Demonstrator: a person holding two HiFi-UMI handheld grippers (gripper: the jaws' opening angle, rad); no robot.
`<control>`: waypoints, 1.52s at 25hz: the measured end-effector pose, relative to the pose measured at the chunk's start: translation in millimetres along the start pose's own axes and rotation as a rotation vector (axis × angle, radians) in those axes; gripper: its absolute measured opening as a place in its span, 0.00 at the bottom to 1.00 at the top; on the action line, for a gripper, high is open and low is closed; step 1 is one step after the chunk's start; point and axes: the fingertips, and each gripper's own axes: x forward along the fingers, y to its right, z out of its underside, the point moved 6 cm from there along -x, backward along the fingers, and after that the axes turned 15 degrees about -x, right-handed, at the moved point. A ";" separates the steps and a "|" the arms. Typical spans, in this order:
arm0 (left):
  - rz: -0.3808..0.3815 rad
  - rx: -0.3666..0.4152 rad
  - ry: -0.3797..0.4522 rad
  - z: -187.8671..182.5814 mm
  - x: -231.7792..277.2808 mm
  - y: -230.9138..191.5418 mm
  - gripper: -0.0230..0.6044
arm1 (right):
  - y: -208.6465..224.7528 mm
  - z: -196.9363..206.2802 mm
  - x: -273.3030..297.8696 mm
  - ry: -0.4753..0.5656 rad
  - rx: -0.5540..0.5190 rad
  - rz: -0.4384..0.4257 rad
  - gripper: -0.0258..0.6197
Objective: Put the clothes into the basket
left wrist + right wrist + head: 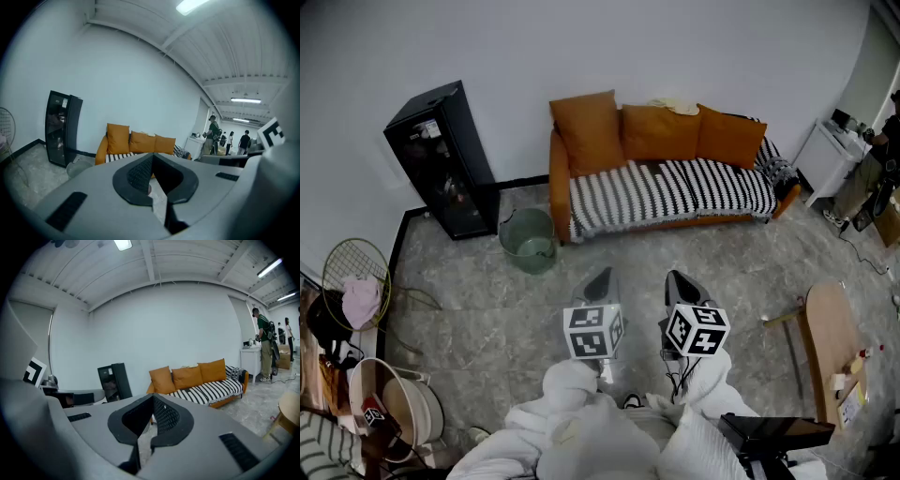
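At your 9 o'clock a pink garment hangs on a round wire frame. A white round basket sits at 8. Your left claw and right claw are each pressed together, empty, pointing toward the orange sofa at 12.

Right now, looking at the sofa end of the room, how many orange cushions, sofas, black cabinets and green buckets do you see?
Orange cushions: 3
Striped sofa: 1
Black cabinet: 1
Green bucket: 1
Total: 6
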 end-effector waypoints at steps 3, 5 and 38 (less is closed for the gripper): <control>0.002 0.004 -0.001 -0.6 1.8 -0.4 0.04 | -0.2 -1.6 0.4 0.003 -0.005 0.005 0.08; 0.003 0.004 -0.005 -0.5 3.2 -1.5 0.04 | -0.7 -2.4 1.1 0.004 -0.009 0.009 0.08; 0.045 0.060 -0.080 -16.1 71.8 -39.7 0.04 | 12.6 11.8 76.5 -0.064 0.124 0.031 0.08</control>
